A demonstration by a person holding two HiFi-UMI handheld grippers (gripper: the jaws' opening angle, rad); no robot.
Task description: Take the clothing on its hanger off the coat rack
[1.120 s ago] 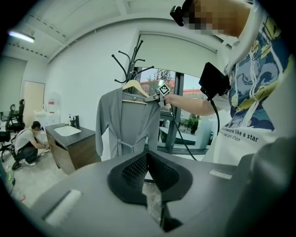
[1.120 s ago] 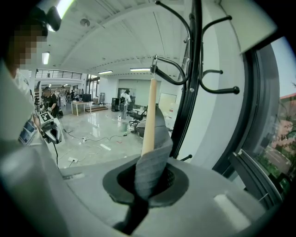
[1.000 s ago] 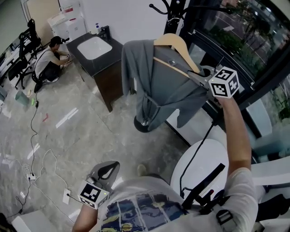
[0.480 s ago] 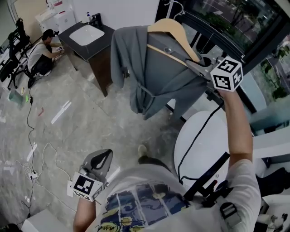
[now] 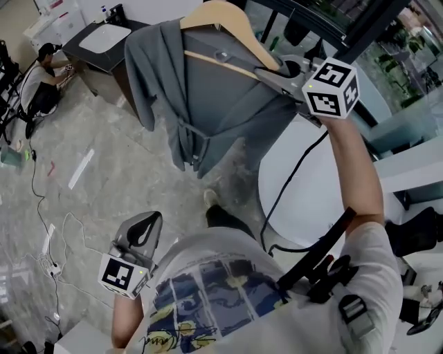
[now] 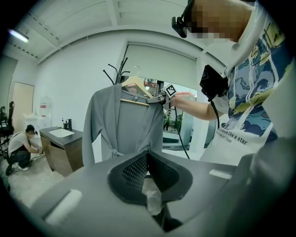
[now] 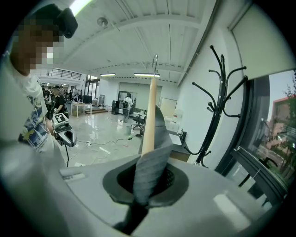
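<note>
Grey clothing on its wooden hanger hangs clear of the coat rack, pinched at the shoulder by the right gripper, while the left gripper is closed and empty; the next move probably calls for a level carry away.

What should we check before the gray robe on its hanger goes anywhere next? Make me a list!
1. Right gripper shut on the hanger: ok.
2. Hanger hook free of the coat rack: ok.
3. Gray robe draped on the hanger: ok.
4. Left gripper empty, jaws together: ok.
5. Robe's hem clear of the floor: cannot tell.
6. Spot to put it down: cannot tell.
</note>
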